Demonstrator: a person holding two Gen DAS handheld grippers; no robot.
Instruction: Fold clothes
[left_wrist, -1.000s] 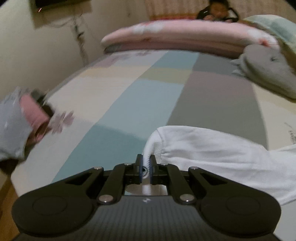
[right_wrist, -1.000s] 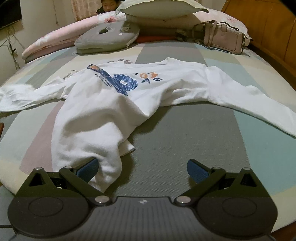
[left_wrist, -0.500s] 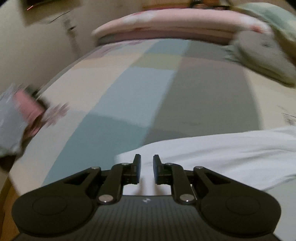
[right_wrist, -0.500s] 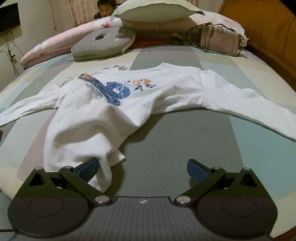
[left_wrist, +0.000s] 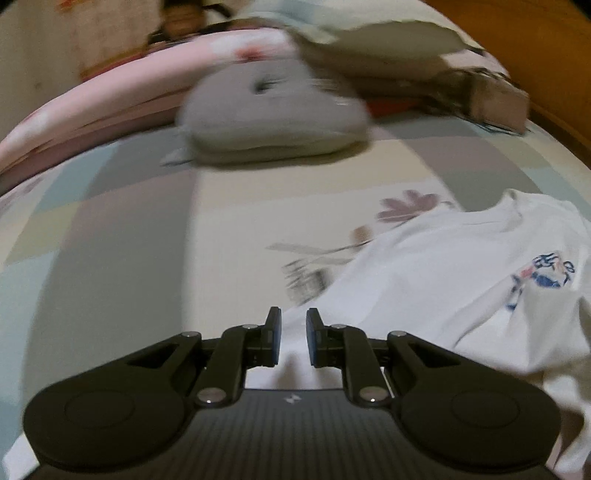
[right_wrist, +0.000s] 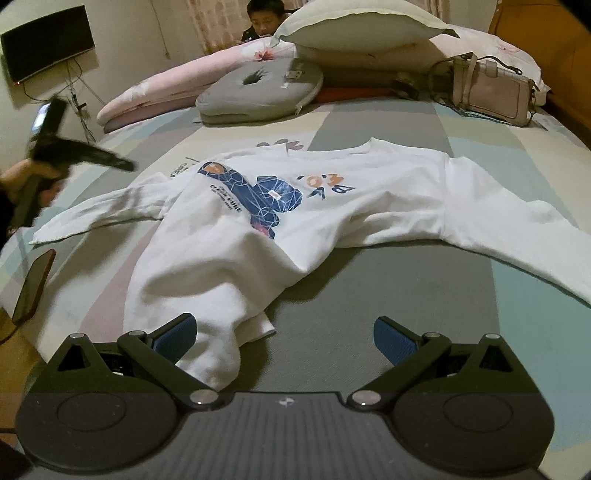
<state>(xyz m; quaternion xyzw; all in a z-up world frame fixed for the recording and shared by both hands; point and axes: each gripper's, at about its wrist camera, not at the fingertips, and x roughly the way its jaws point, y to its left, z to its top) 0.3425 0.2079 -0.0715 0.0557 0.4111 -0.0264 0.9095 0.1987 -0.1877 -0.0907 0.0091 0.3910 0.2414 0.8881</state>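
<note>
One white sweatshirt (right_wrist: 325, 206) lay spread on the bed (right_wrist: 388, 295), printed side up, both sleeves flung wide and the hem bunched toward the camera. Two claws were out: the left claw (left_wrist: 293, 338) hovered over the sweatshirt's edge, its jaws just eased apart a little, nothing pinched between them. The right claw (right_wrist: 284, 336) stood wide open, the hem lying by its left pad. One grey cushion (right_wrist: 258, 92), one pillow (right_wrist: 354, 33) and one handbag (right_wrist: 491, 88) sat by the headboard on the patchwork sheet; a dark screen (right_wrist: 48, 48) hung on the wall.
</note>
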